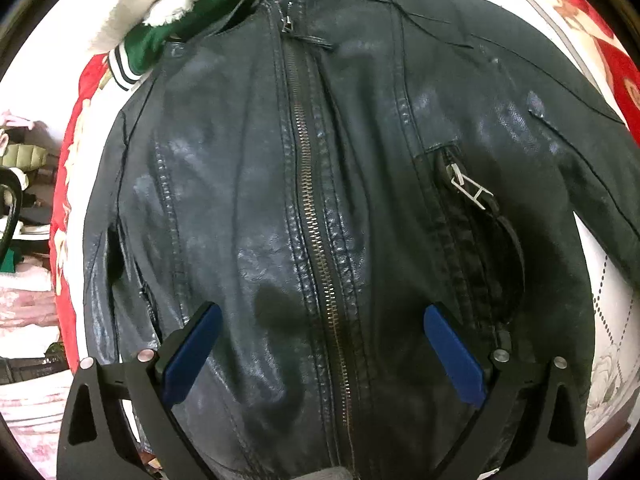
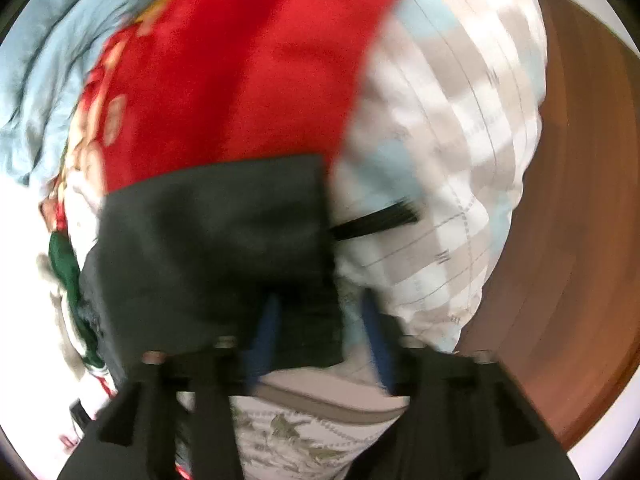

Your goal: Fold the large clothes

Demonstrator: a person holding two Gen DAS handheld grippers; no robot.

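A black leather jacket (image 1: 248, 184) lies front up and zipped on the bed, collar at the far end. My left gripper (image 1: 322, 316) hovers over its lower front with both blue pads wide apart, astride the centre zipper (image 1: 316, 232); it holds nothing. In the blurred right wrist view, a black part of the jacket, seemingly a sleeve end (image 2: 216, 248), lies between and past my right gripper's (image 2: 320, 328) blue fingers. The fingers stand partly apart around the cloth's edge; a firm grip cannot be made out.
A red patterned blanket (image 2: 248, 72) and a white quilted bedcover (image 1: 612, 300) lie under the jacket. A green jacket with white fleece (image 1: 168, 20) lies beyond the collar. A checked pillow (image 2: 440, 128) and a wooden floor (image 2: 572, 200) are to the right. Clutter sits at the left.
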